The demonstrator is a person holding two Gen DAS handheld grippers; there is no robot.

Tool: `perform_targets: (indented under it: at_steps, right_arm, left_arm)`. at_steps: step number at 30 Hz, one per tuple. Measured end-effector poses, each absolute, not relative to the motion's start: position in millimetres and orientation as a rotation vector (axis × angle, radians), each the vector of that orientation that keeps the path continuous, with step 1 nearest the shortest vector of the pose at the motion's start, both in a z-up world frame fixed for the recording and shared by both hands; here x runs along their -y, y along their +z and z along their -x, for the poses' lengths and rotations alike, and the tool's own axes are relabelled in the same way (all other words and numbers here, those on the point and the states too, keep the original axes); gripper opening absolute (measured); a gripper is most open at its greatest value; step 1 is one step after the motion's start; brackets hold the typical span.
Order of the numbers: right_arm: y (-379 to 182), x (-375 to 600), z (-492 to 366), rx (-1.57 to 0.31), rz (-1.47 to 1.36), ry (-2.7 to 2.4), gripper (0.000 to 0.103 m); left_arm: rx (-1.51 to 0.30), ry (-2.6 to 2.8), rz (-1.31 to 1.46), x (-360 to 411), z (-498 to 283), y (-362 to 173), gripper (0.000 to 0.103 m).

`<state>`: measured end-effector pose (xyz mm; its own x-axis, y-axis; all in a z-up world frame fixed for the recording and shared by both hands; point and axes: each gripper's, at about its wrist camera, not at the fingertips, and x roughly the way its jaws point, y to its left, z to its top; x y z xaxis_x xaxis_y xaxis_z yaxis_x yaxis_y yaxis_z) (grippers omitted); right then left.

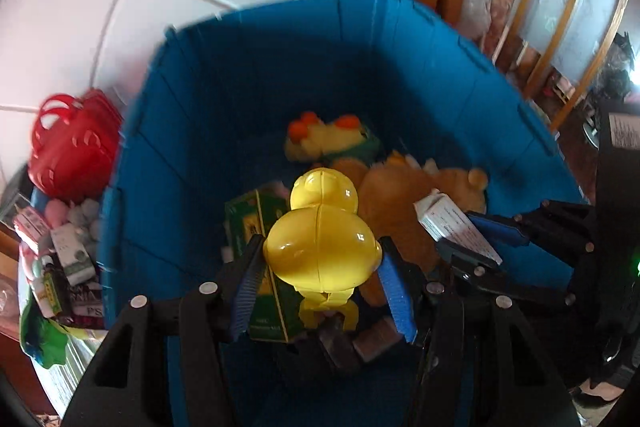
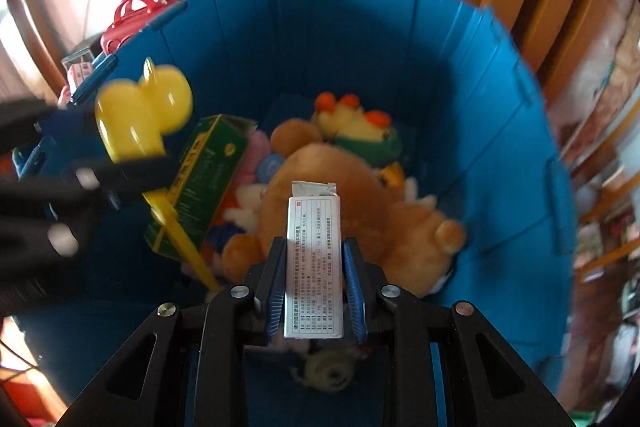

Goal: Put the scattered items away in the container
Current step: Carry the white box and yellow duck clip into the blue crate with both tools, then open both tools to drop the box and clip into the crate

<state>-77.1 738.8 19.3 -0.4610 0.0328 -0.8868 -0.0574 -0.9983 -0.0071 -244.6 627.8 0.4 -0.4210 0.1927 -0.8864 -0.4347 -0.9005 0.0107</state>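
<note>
The jaws of the left gripper point(image 1: 322, 267) clamped a yellow plastic duck point(image 1: 322, 247), and those of the right gripper point(image 2: 314, 287) pinched a white printed box point(image 2: 314, 267); both hung over the blue bin point(image 1: 240, 87), above a brown plush bear point(image 2: 320, 187) and green carton point(image 2: 208, 171).

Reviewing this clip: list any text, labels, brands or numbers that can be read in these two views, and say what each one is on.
"PS": on a dark printed item outside the blue container, lower left; the letters above it are blurred.
White box held in the right gripper: rows of fine print and a small red mark, too small to read.
Green box in the container: yellow lettering, blurred, unreadable.
Yellow duck toy in the left gripper: no text visible.
</note>
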Motion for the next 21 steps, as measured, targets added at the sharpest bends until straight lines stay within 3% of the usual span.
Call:
perform_targets:
  at_steps: [6,12,21]
  right_arm:
    - [16.0,-736.9,84.5,-0.021,1.653,2.58,0.029]
    - [14.4,-736.4,88.9,-0.007,1.665,2.55,0.044]
    - [33.4,-740.7,56.4,-0.033,1.612,2.588,0.088]
  left_arm:
    - [-0.397,2.325,1.45,-634.5,240.3,-17.3,0.055]
    - [-0.401,2.319,1.461,-623.7,240.7,-19.4,0.058]
    - [-0.386,2.316,1.46,-613.7,215.7,-9.3,0.058]
